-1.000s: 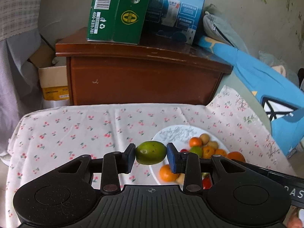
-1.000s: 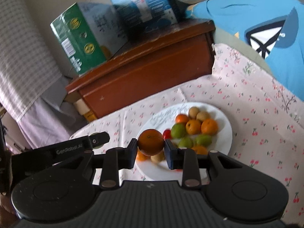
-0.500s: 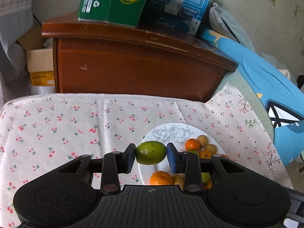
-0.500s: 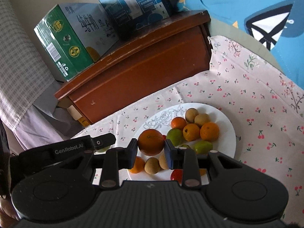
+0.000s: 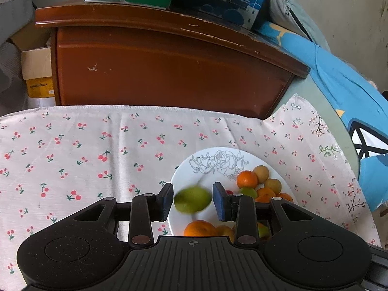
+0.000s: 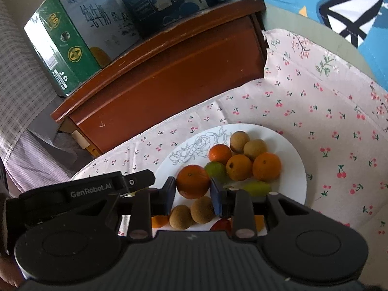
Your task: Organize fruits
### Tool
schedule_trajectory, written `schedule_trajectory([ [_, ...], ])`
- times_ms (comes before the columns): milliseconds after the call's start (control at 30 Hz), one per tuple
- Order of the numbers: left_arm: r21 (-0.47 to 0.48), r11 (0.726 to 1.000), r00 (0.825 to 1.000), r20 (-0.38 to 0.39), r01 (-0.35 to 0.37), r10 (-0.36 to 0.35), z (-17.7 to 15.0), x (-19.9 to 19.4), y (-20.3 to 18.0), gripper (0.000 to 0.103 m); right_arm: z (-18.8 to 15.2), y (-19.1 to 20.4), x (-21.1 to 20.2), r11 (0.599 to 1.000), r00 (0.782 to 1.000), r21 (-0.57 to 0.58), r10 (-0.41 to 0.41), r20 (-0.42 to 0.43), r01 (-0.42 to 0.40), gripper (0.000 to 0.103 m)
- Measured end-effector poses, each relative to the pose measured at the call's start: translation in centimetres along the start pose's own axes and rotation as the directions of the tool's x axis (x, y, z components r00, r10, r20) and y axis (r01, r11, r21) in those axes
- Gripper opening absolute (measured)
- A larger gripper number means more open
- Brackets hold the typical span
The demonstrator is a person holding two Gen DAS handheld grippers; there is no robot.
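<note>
Left wrist: left gripper (image 5: 192, 200) jaws apart, blurred green fruit (image 5: 192, 199) loose between them over the plate (image 5: 184, 177), seemingly mid-drop. Right wrist: right gripper (image 6: 192, 190) clamps an orange (image 6: 192, 181) above the plate, not yet placed. Visible on plate: four oranges, four brown, two green, one red. Nearly done.

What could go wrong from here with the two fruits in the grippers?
The blurred green oval fruit looks loose in the open left hand-held gripper, near the white flower-printed plate edge; it may roll onto the cherry-print cloth.
The right hand-held gripper holds a round orange fruit over piled fruits; releasing it could scatter them.
</note>
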State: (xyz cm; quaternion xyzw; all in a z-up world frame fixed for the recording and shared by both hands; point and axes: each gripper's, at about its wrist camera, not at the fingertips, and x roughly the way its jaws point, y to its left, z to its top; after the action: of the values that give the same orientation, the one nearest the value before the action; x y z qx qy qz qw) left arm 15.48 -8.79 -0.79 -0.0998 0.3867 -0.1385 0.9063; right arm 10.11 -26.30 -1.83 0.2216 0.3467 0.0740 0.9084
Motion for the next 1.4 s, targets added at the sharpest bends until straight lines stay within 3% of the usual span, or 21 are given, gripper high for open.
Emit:
schedule_trajectory([
  [167,0.02,1.0,1.0,0.014,0.009,-0.01,0.2,-0.6,-0.7,0.037,0.2,0.0,-0.1,1.0,1.0,0.004,-0.008,0.009,0.008,0.034],
  [333,0.037,0.998,0.998,0.045,-0.045,0.043,0.8,-1.9,-1.3,0.062,0.8,0.0,-0.8,1.0,0.999,0.008,-0.022,0.029,0.022,0.035],
  [633,0.096,0.987,0.991,0.049,-0.125,0.121,0.5,-4.4,-2.3,0.074,1.1,0.6,-3.0,0.997,0.996,-0.005,-0.072,0.048,0.073,0.045],
  [867,0.097,0.985,0.989,0.045,-0.142,0.138,0.0,-6.7,-2.3,0.081,0.8,1.5,-5.0,0.993,0.993,-0.048,-0.104,0.055,0.107,0.06],
  [1000,0.101,0.983,0.988,0.04,-0.153,0.15,-0.7,-7.7,-2.5,0.09,0.7,1.8,-6.5,0.993,0.992,-0.053,-0.102,0.072,0.106,0.068],
  [1067,0.112,0.981,0.987,0.036,-0.157,0.154,-1.0,-8.2,-2.6,0.09,0.6,1.9,-7.1,0.993,0.992,-0.052,-0.105,0.073,0.109,0.075],
  [1200,0.123,0.978,0.986,0.023,-0.169,0.168,-1.6,-8.9,-2.9,0.091,0.1,2.0,-8.2,0.991,0.991,-0.059,-0.115,0.075,0.119,0.079],
  [1267,0.12,0.977,0.984,0.011,-0.177,0.177,-1.9,-9.1,-2.9,0.094,-0.1,2.1,-8.6,0.989,0.989,-0.066,-0.128,0.068,0.133,0.089],
  [1400,0.109,0.977,0.983,-0.006,-0.184,0.186,-2.3,-9.4,-2.8,0.097,-0.6,2.1,-9.5,0.986,0.987,-0.073,-0.145,0.073,0.15,0.094],
])
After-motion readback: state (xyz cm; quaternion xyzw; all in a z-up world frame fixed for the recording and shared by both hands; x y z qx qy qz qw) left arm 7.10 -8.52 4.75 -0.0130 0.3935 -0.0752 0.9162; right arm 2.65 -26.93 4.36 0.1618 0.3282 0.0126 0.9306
